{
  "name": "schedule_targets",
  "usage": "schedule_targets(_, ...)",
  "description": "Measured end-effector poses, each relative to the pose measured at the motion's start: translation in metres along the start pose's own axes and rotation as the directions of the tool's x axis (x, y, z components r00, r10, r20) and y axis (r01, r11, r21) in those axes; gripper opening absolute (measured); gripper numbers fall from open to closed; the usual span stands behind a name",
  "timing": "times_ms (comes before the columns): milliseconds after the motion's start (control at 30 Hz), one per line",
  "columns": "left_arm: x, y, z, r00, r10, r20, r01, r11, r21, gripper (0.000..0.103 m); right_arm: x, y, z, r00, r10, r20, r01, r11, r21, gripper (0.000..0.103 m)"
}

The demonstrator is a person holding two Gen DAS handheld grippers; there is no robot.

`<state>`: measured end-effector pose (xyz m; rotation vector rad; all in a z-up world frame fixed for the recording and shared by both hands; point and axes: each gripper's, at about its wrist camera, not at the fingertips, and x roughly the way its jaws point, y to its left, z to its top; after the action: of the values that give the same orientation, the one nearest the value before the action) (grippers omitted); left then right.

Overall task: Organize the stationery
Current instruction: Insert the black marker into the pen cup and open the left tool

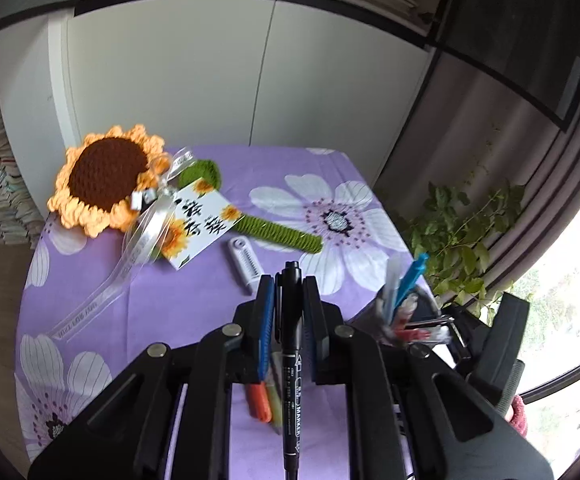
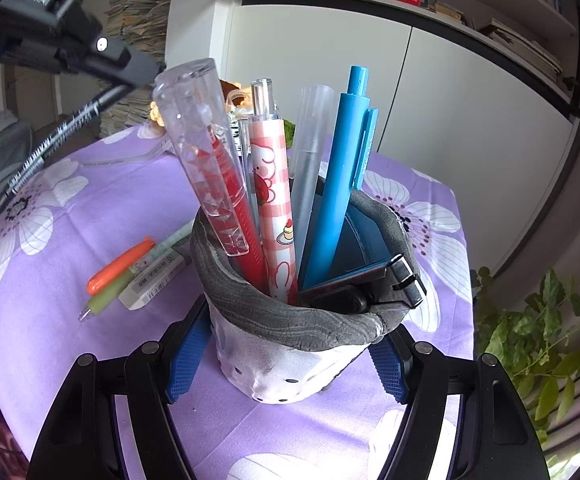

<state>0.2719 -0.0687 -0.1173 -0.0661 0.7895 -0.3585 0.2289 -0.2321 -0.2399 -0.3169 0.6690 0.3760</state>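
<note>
Left gripper [image 1: 289, 292] clamps a black marker [image 1: 292, 344] in the air; right gripper [image 2: 286, 364] clasps the pen holder [image 2: 290, 344].

The left gripper's 2 blue pads [image 1: 265, 312] are clenched on the marker's barrel, which runs along the fingers with its capped end past the tips, clear of the purple floral tablecloth [image 1: 194, 312]. The right gripper's blue pads [image 2: 188, 360] press both sides of the grey-rimmed fabric pen holder, standing upright on the cloth. In it: a clear pen with red core [image 2: 210, 160], a pink checked pen [image 2: 272, 200], a frosted pen [image 2: 310, 152], a blue pen [image 2: 342, 184] and a dark folded tool [image 2: 370, 280]. Just left of the holder lie an orange pen [image 2: 118, 266], a green pen [image 2: 108, 300] and a white eraser [image 2: 154, 280]. Farther off on the cloth rest a white correction tape [image 1: 246, 262] and a crocheted sunflower [image 1: 106, 176] with a card [image 1: 200, 220].
</note>
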Motion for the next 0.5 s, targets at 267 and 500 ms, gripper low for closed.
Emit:
schedule_targets(267, -0.007, -0.02, 0.008, 0.997, -0.068, 0.047, 0.067, 0.997, 0.022, 0.012, 0.0, 0.0, 0.0, 1.0, -0.001, -0.001, 0.001, 1.0, -0.001, 0.073)
schedule_targets(500, -0.035, -0.031, 0.023, 0.987, -0.095, 0.131, 0.089, 0.995, 0.054, 0.01, 0.0, 0.0, 0.0, 1.0, -0.002, -0.001, 0.002, 1.0, -0.001, 0.073)
